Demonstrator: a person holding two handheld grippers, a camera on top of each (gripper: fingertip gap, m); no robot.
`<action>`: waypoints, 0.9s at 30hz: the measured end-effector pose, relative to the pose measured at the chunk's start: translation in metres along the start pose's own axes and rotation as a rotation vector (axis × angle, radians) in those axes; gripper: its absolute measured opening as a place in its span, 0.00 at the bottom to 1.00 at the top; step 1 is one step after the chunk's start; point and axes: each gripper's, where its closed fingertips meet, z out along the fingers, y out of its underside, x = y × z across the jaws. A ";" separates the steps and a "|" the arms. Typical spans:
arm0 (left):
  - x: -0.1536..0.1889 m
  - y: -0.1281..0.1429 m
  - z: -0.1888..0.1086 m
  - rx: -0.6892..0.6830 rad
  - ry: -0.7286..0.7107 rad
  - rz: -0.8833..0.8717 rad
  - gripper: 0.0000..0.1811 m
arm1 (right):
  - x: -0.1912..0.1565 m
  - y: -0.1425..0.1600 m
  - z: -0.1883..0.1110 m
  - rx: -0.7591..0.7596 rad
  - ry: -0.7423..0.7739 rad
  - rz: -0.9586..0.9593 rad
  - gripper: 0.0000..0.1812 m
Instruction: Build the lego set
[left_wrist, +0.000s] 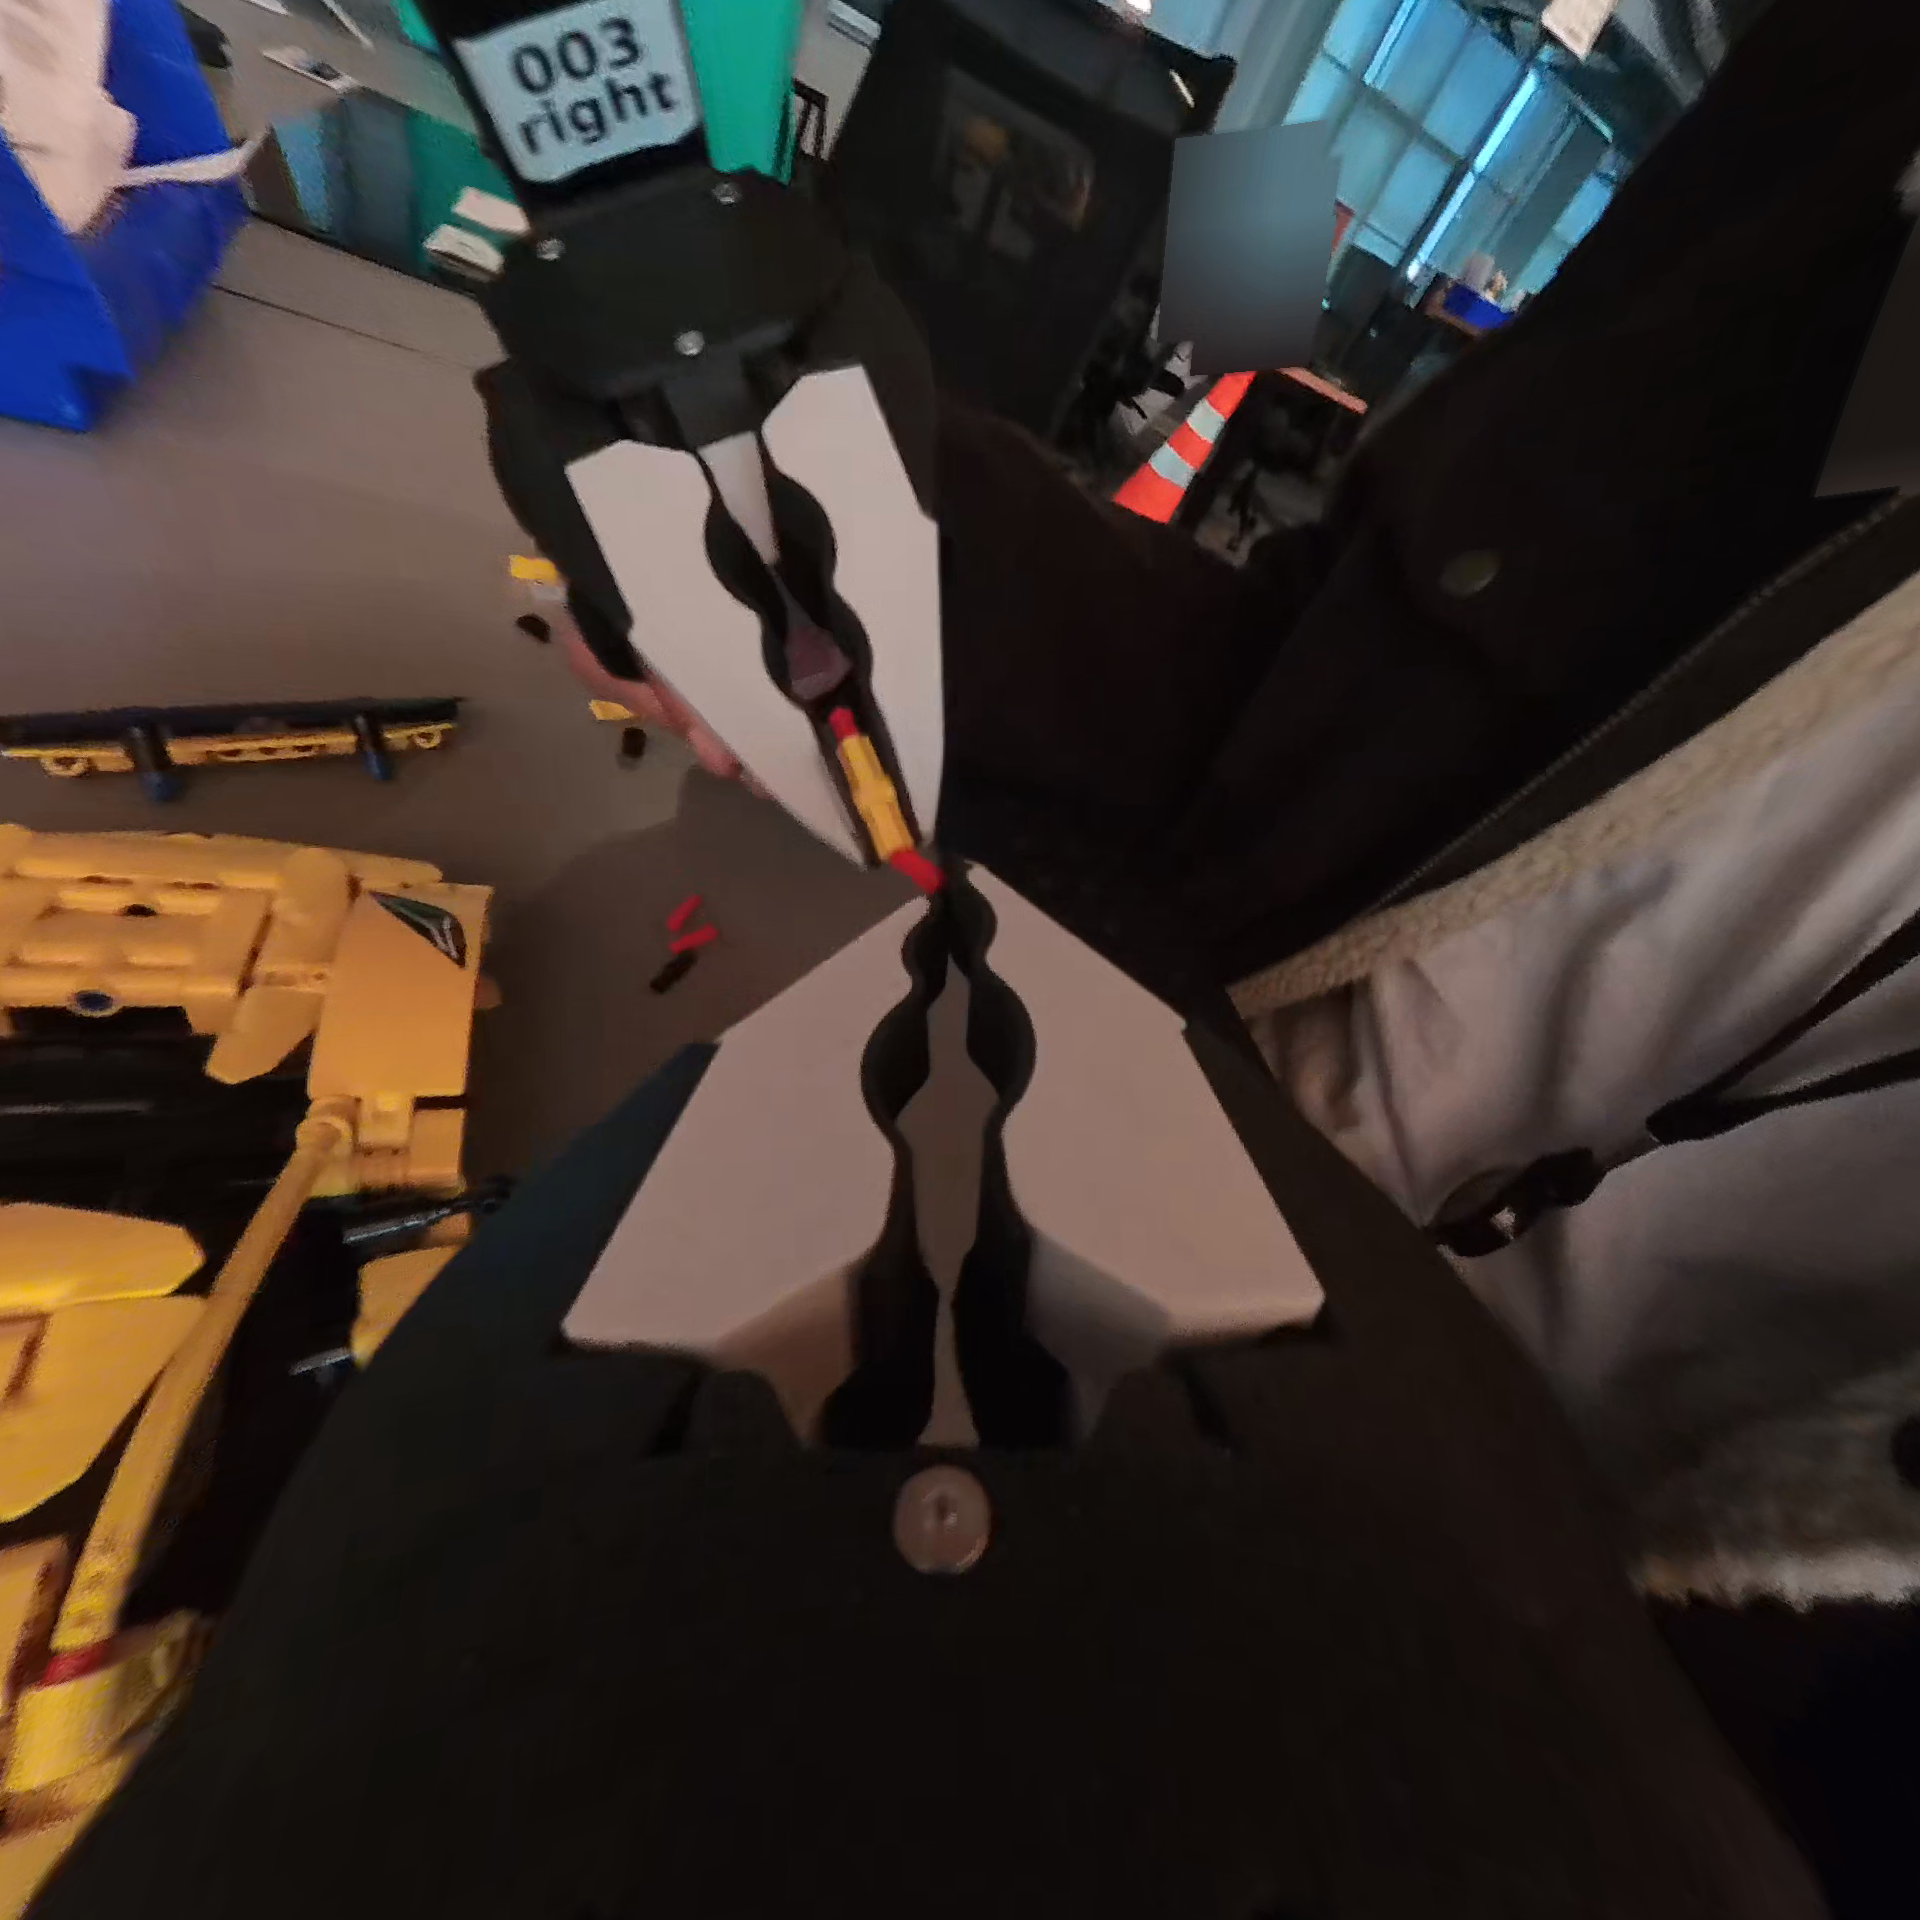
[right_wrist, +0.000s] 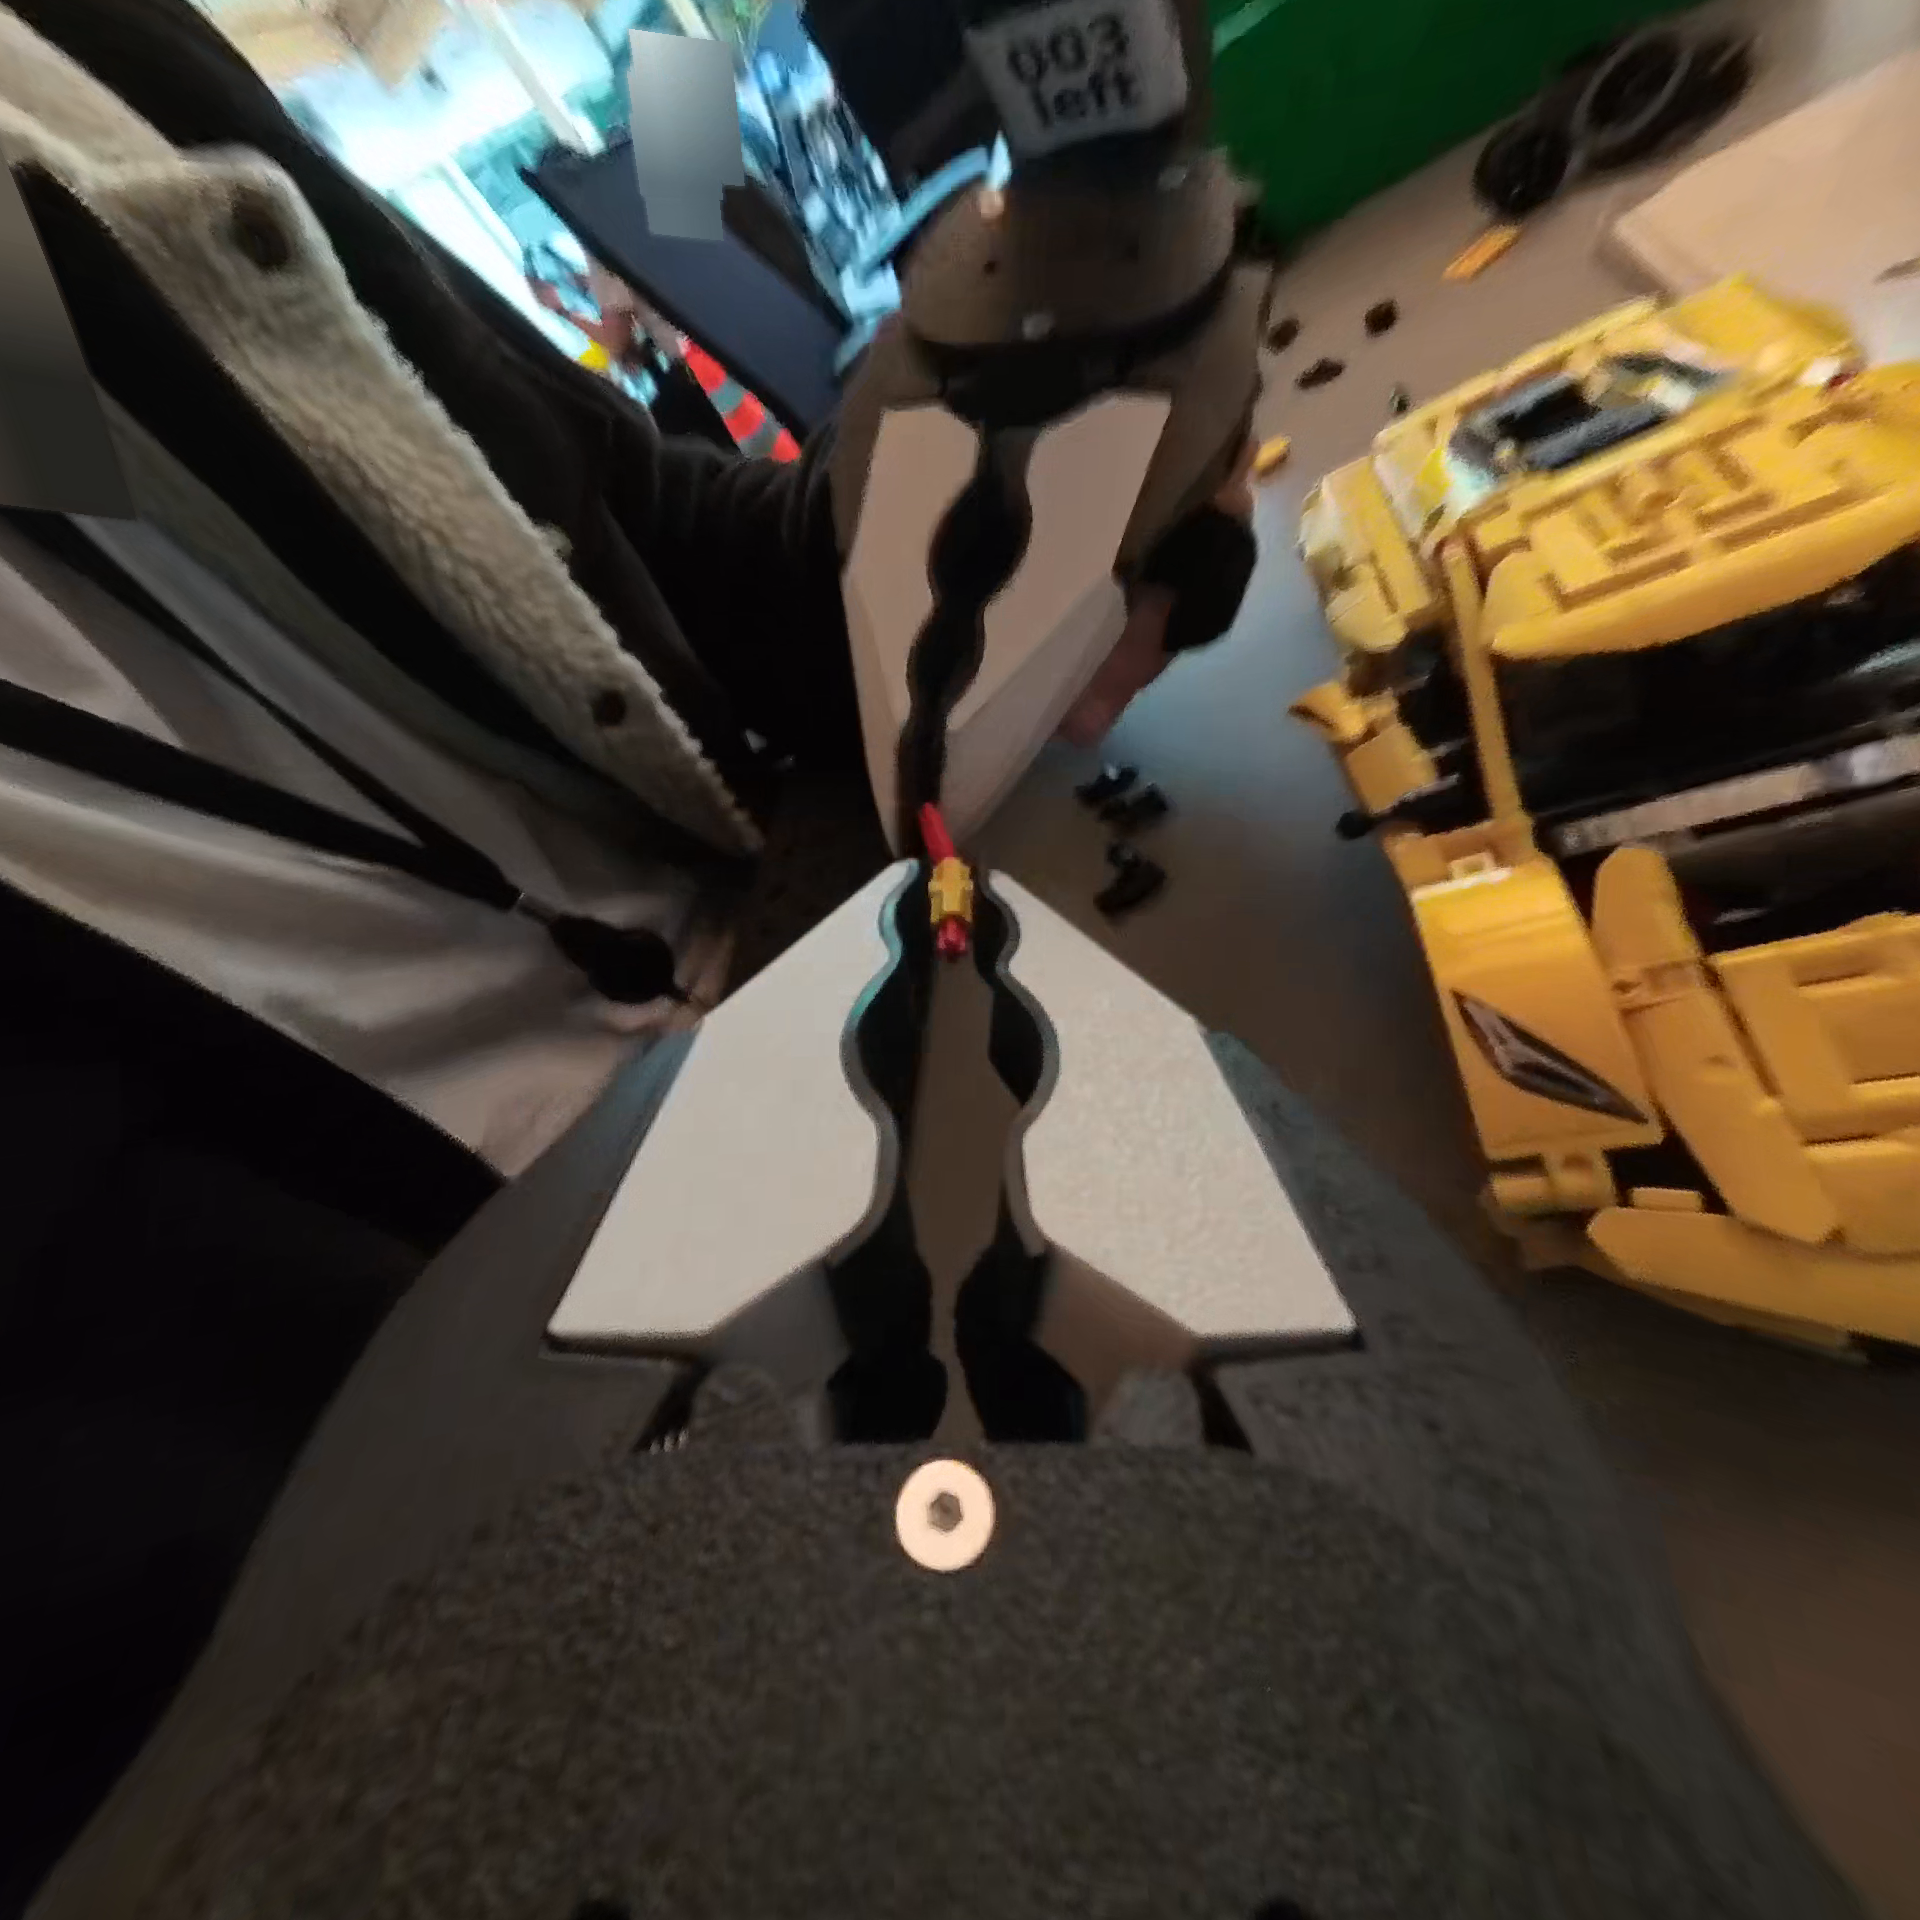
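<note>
My right gripper (right_wrist: 948, 883) is shut on a small yellow connector (right_wrist: 950, 891) with a red pin (right_wrist: 932, 828) through it. My left gripper (left_wrist: 940, 899) faces it tip to tip and is shut on the red pin's free end (left_wrist: 923, 871). In the left wrist view the right gripper (left_wrist: 899, 842) comes down from above with the yellow connector (left_wrist: 871, 790) between its fingers. In the right wrist view the left gripper (right_wrist: 928, 831) comes from above. Both are held above the grey table, beside the large yellow lego car (left_wrist: 208, 1039), which also shows in the right wrist view (right_wrist: 1662, 831).
Loose red pins (left_wrist: 688, 925) and black pins (right_wrist: 1122, 821) lie on the table near the car. A yellow and black beam assembly (left_wrist: 229, 738) lies farther back. A blue bin (left_wrist: 83, 260) stands at the far left. A person's dark jacket with pale lining (left_wrist: 1558, 1039) is close on the other side.
</note>
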 end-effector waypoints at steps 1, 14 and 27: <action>-0.001 -0.005 0.000 0.029 -0.003 -0.006 0.00 | 0.000 0.011 0.009 -0.061 -0.007 -0.005 0.04; -0.016 -0.020 -0.028 0.109 -0.120 0.056 0.00 | 0.010 -0.032 -0.016 0.238 0.084 -0.066 0.04; -0.039 -0.015 -0.157 0.253 -0.633 -0.109 0.00 | 0.063 -0.050 -0.061 0.420 0.441 -0.014 0.04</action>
